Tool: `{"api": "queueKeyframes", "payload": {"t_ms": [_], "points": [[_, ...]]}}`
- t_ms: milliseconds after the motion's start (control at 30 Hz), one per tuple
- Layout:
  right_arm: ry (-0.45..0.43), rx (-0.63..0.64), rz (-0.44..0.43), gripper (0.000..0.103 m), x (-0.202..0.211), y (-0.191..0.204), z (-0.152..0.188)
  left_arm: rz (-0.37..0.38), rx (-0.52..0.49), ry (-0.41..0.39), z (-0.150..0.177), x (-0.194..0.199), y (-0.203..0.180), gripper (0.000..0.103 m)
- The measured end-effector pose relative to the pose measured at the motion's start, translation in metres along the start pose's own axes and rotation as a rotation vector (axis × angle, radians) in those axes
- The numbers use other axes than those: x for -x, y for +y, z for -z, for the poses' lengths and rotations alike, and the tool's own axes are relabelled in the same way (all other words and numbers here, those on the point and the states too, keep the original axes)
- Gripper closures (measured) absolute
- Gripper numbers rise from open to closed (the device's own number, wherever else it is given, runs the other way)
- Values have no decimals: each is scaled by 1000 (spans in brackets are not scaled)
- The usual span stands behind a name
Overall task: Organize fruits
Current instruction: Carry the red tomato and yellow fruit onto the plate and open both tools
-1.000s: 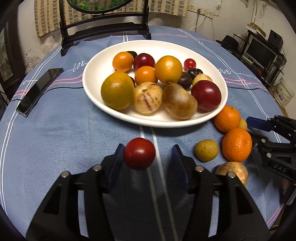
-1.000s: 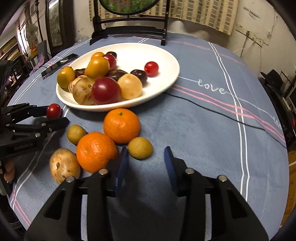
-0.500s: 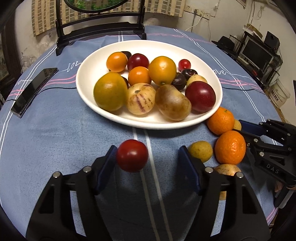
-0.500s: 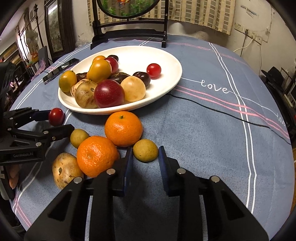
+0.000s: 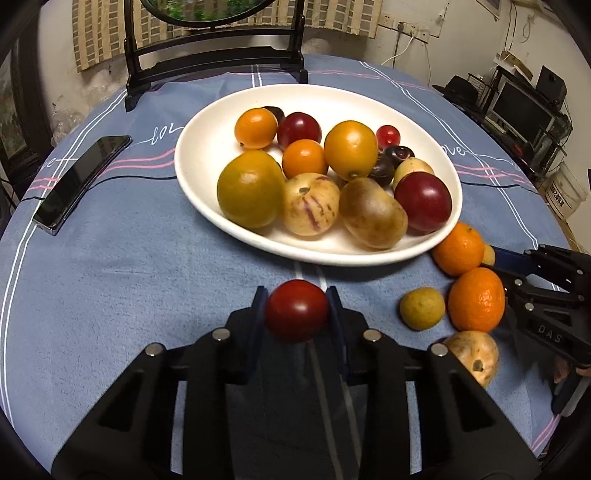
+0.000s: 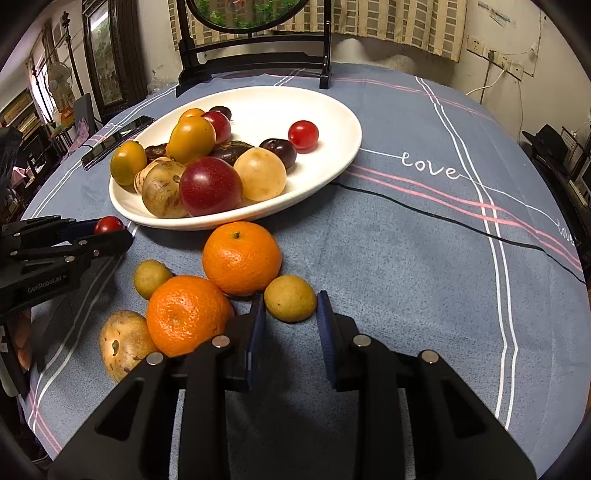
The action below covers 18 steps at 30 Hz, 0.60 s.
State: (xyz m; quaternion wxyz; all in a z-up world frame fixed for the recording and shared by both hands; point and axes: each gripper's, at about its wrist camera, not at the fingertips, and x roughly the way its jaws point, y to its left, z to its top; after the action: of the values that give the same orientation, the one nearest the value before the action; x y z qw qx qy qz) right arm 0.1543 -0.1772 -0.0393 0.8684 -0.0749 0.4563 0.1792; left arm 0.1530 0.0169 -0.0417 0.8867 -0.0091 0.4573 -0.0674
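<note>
Lived-in home room, clothed round table [image 6: 424,236], curtained window [image 6: 388,26], wall sockets [image 6: 495,59]

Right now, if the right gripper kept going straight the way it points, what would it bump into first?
Probably nothing new: the right gripper already has the small yellow-green fruit between its fingers. Past that lies bare blue tablecloth, though depth is hard to judge.

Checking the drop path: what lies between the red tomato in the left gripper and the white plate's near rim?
Only bare blue tablecloth with its white stripes separates the red tomato from the white plate, seen in the left wrist view.
</note>
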Motion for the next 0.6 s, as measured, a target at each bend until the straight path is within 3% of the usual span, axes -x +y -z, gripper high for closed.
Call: {"api": "queueKeyframes", "payload": {"t_ms": [267, 600], "points": [[-21, -39, 20, 75, 6, -8, 2, 7, 2, 5, 1, 6, -2, 71], [-107, -56, 9, 75, 39, -12, -7, 10, -1, -75, -12, 41, 2, 71]]}}
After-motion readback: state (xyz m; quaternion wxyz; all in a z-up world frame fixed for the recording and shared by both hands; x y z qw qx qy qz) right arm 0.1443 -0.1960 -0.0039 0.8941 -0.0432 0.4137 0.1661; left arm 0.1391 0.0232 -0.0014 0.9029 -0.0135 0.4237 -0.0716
